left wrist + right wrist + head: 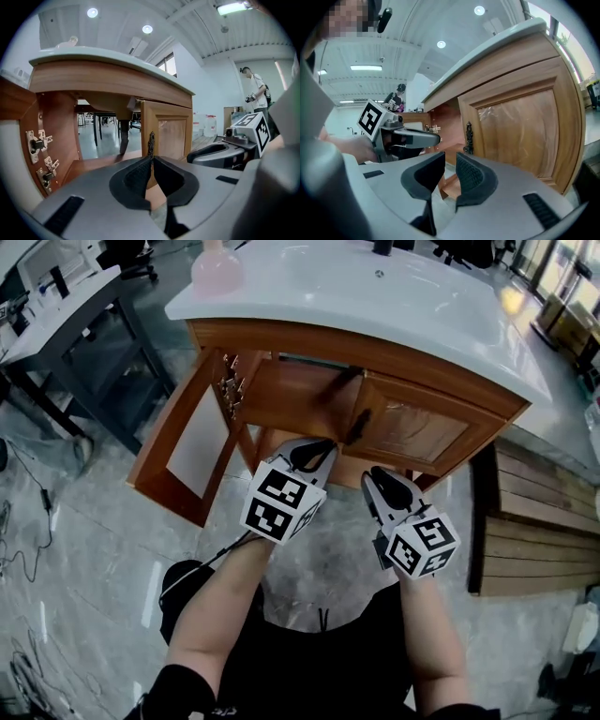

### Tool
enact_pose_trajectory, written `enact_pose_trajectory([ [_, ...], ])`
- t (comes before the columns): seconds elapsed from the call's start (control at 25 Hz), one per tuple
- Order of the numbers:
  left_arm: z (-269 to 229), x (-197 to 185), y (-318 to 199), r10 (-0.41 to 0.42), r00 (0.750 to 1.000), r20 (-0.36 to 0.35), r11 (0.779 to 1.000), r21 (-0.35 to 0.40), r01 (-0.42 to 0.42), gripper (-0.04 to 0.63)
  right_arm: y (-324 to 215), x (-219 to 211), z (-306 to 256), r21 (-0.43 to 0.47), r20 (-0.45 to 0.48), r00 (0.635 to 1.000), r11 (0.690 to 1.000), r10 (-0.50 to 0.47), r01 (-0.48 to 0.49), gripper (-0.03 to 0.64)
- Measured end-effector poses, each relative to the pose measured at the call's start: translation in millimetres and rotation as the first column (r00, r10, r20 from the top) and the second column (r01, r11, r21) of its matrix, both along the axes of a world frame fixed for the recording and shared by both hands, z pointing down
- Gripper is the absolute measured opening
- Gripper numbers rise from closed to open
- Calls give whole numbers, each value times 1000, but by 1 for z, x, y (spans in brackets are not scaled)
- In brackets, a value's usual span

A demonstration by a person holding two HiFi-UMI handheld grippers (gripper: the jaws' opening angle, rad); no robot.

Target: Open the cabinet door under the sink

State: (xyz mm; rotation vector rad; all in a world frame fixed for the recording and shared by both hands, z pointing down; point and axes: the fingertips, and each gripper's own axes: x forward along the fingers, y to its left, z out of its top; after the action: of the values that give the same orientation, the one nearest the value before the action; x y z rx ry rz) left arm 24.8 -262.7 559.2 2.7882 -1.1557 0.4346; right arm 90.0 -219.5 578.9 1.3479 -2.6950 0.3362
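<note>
Under a glossy white counter [403, 310], the wooden cabinet [328, 345] stands half opened: its left door [167, 427] is swung wide at 10 o'clock from the person's hands, while the right door [412, 432], at 1 o'clock, sits closed. The left hand-held gripper [322, 450] has its ribbed black pads pressed together on nothing. The right hand-held gripper [375, 476] has its jaws spread with only air between them, short of the dark, ornate handle [468, 138] at its 12 o'clock. The step in hand looks to be taking that handle. It would go best by sliding the spread jaws either side of the slim upright bar, pinching mid-length, then pulling in an arc about the door's outer edge, where its hinges presumably sit, with the other gripper kept out of the swing. The doors are warm varnished frames around pale panels, the right one seemingly under clear film. Metal hinges [40, 145] glint on the cabinet's left wall. The narrow cast handle may slip in a shallow grip.
</note>
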Motion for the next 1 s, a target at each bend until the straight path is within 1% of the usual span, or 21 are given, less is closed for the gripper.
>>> enact_pose_trajectory([
  [0.08,8,4,-7,8,1000,7,1000,-11,-8,34,-7,2,6,-12,-14,999,1000,29,-29,94],
  [0.2,19,4,-8,42,998,50,999,-21,-41,34,-22,0,11,-18,-31,998,998,59,-60,110],
  [0.24,22,2,-9,48,997,54,999,-28,-47,34,-28,-2,12,-14,-36,997,998,68,-68,116],
  [0.4,29,-14,-24,23,999,30,998,-54,-21,34,-52,-13,18,-7,-49,993,994,110,-111,123],
  [0.52,38,-29,-32,-6,999,35,997,-81,9,34,-66,-17,23,-12,-52,986,988,156,-157,126],
  [0.6,41,-35,-36,-10,999,41,996,-91,14,34,-75,-16,24,-5,-60,978,980,197,-198,131],
  [0.72,39,-37,-40,3,999,45,997,-73,0,35,-79,-13,25,18,-85,965,969,247,-246,106],
  [0.88,44,-41,-46,3,998,59,998,-67,1,34,-79,-15,25,32,-114,959,965,260,-258,114],
  [1.0,41,-45,-50,-2,999,41,997,-73,5,34,-77,-15,23,34,-122,956,964,267,-265,115],
])
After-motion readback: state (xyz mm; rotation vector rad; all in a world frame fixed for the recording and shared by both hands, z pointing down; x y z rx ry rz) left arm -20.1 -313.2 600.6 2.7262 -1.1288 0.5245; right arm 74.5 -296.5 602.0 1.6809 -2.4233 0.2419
